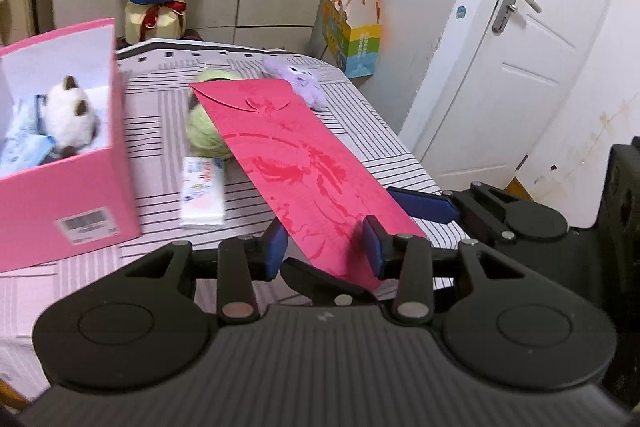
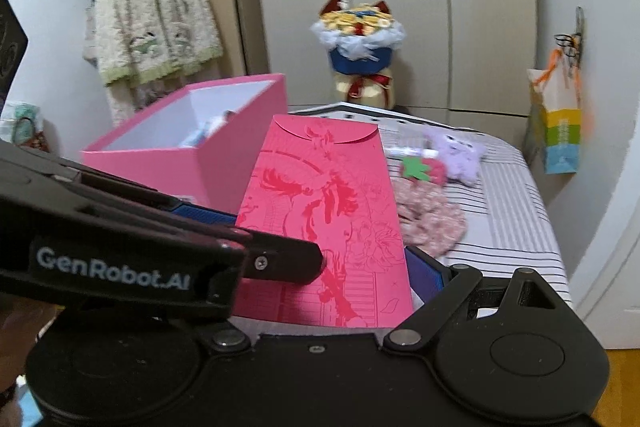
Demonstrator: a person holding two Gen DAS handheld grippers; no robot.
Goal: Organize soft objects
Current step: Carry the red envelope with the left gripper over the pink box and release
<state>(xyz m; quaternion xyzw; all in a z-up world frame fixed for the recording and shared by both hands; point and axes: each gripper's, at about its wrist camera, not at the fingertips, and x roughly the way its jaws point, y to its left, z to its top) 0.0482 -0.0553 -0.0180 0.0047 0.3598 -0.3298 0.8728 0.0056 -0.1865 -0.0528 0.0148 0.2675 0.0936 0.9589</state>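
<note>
Between the blue-padded fingers of the left gripper lies the near end of a long red paper envelope with an embossed horse design; its pads stand apart, either side of the paper, not pressing it. Beyond the fingertips, past the envelope's far end, are a green yarn ball and a purple plush toy; left of the fingers sit a white tissue packet and an open pink cardboard box already holding a white plush cat.

From the right wrist, the right gripper holds the envelope's lower edge, its pad behind the paper (whether truly clamped I cannot tell). Right of the fingers lies a pink floral scrunchie.

Judgement: a handover or repositioning is in hand; next, the left pads should close, then carry the envelope to the box
</note>
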